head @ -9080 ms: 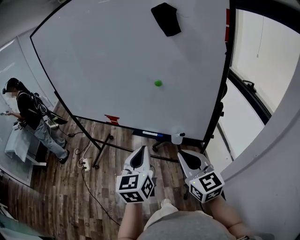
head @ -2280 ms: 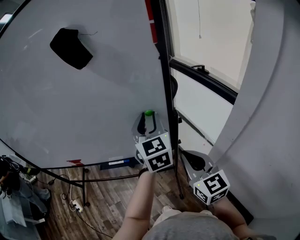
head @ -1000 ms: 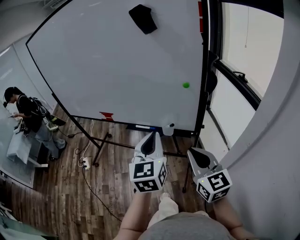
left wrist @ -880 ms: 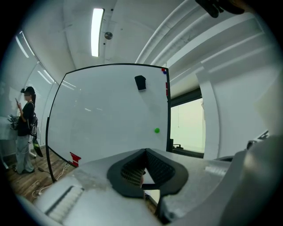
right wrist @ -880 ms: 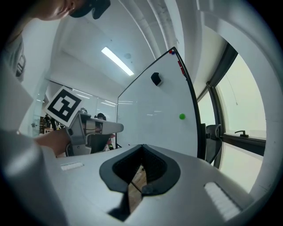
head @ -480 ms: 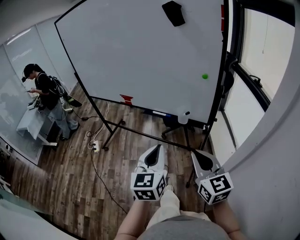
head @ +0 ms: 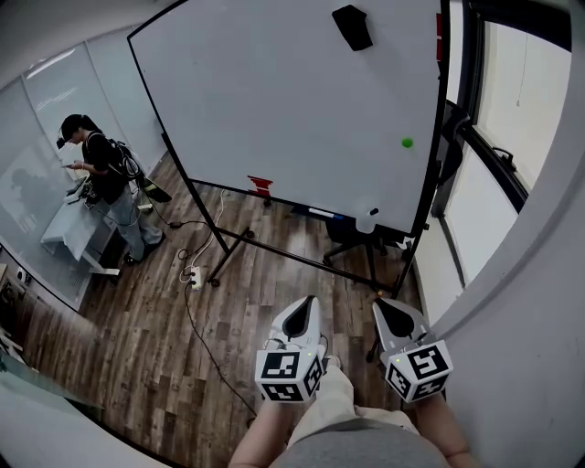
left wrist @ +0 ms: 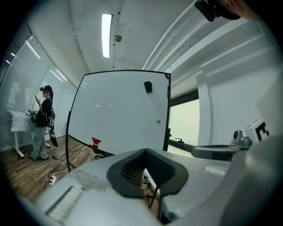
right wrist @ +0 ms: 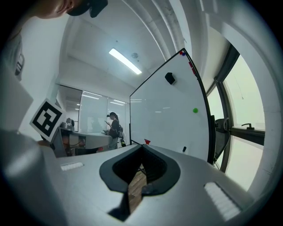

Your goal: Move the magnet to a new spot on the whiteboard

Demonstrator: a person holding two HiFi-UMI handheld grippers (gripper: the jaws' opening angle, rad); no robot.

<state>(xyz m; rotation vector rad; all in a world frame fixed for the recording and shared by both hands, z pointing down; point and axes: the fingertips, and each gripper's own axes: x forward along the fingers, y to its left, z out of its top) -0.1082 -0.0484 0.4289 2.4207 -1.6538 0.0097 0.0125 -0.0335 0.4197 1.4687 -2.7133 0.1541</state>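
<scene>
The green magnet [head: 407, 143] sticks to the whiteboard [head: 274, 101] near its right edge, about halfway up; it also shows in the left gripper view [left wrist: 158, 122] and the right gripper view [right wrist: 195, 110]. A black eraser [head: 352, 26] sits high on the board. My left gripper [head: 309, 303] and right gripper [head: 378, 303] hang side by side over the wood floor, well back from the board. Both are shut and hold nothing.
A person [head: 102, 172] stands at a desk at the far left. Cables and a power strip [head: 193, 274] lie on the floor by the board's stand. A red item [head: 260, 186] and a bottle [head: 367, 218] sit on the board's tray. A window [head: 512, 101] and wall close the right side.
The magnet, once in the board's lower middle, now sits by its right edge. In the last second the board has drawn farther away and both shut grippers sit lower in the head view.
</scene>
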